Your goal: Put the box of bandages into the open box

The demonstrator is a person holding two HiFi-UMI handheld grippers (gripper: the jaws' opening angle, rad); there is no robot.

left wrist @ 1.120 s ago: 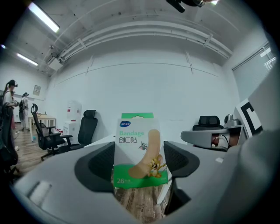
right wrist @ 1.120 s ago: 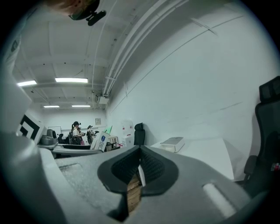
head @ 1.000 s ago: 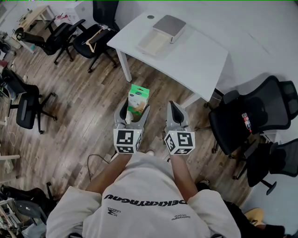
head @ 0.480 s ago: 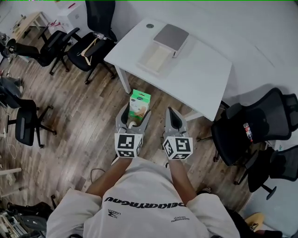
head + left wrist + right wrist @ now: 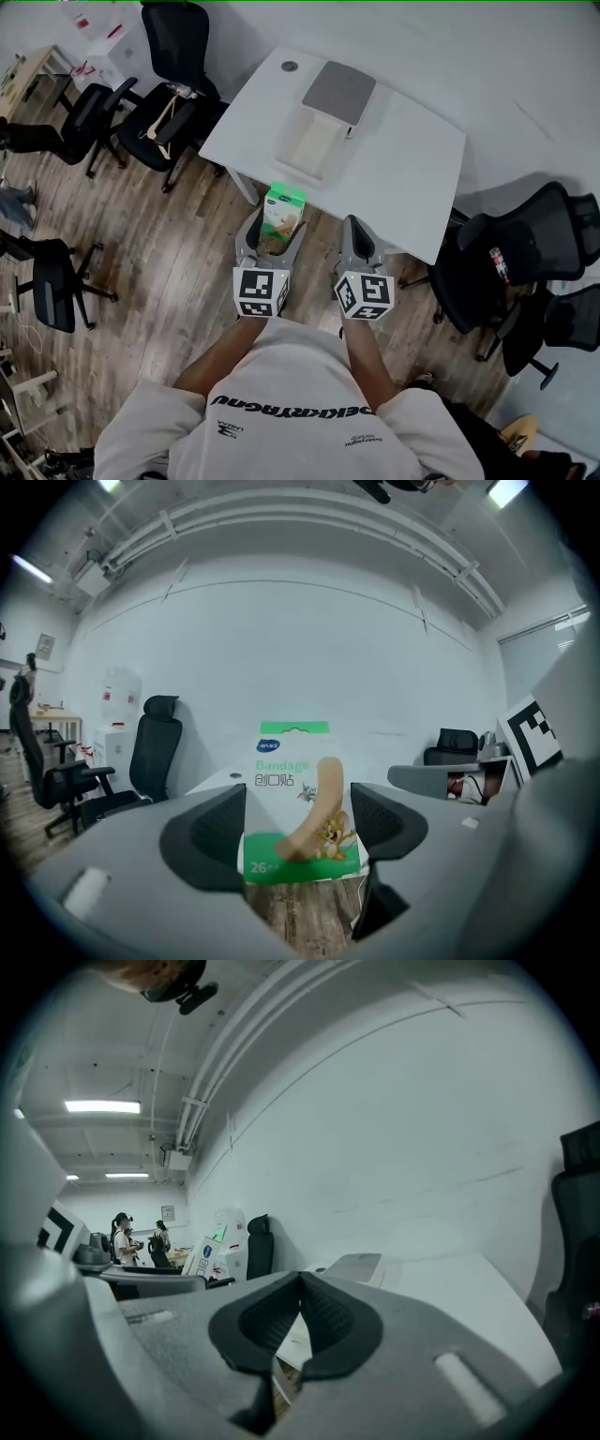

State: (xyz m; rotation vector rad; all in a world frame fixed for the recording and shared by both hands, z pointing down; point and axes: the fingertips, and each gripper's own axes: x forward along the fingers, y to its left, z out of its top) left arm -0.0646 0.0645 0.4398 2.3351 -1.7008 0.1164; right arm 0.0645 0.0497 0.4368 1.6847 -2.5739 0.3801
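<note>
The left tongs (image 5: pixel 272 232) pinch the upright green-and-white cardboard box of bandages (image 5: pixel 282 208) above the wooden floor (image 5: pixel 169 253), by the near edge of the white worktop (image 5: pixel 403 178) bearing the shallow white open box (image 5: pixel 309 145), while the right tongs (image 5: pixel 355 230) are pressed together, empty.

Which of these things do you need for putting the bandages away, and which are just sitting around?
For the job:
- box of bandages, clamped in the left gripper
- open box on the white table

Just lying about:
- black office chairs
- wooden hanger on one chair
- right gripper, jaws together, empty
</note>
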